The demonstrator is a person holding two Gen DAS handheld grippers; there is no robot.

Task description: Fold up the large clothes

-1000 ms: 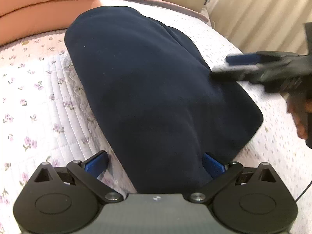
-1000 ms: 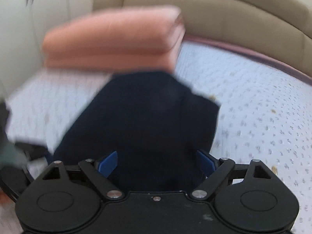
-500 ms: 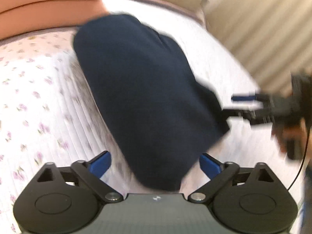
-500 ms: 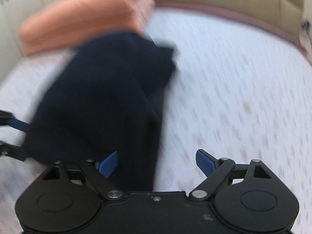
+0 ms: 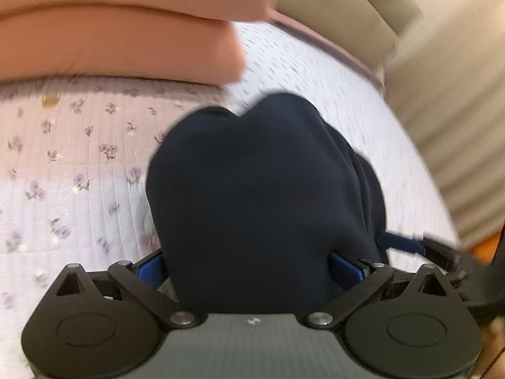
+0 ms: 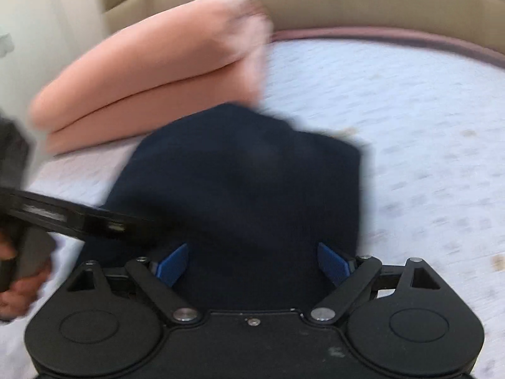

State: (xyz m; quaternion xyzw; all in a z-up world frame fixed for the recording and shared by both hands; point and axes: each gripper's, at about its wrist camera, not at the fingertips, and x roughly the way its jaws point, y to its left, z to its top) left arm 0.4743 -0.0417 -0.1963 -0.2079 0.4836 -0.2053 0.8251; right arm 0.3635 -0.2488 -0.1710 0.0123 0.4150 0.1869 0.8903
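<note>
A folded navy garment (image 5: 262, 189) lies on the floral quilted bedspread (image 5: 72, 170) and fills the middle of both wrist views. My left gripper (image 5: 249, 265) is open, its blue pads either side of the garment's near end, which lies between them. My right gripper (image 6: 252, 262) is open too, with the garment (image 6: 246, 183) running between its blue pads. The right gripper's fingers (image 5: 407, 244) show at the garment's right edge in the left view. The left gripper's body (image 6: 63, 218) crosses the left of the right view.
A stack of folded peach blankets (image 5: 110, 25) lies on the bed just beyond the garment, also in the right view (image 6: 151, 72). A beige padded headboard (image 6: 315, 3) runs behind. A pleated curtain (image 5: 457, 126) hangs at the right.
Both grippers have moved in close to the garment's near end and side by side. The garment now looks bunched shorter, its far end nearer the peach blankets. Both views are motion blurred.
</note>
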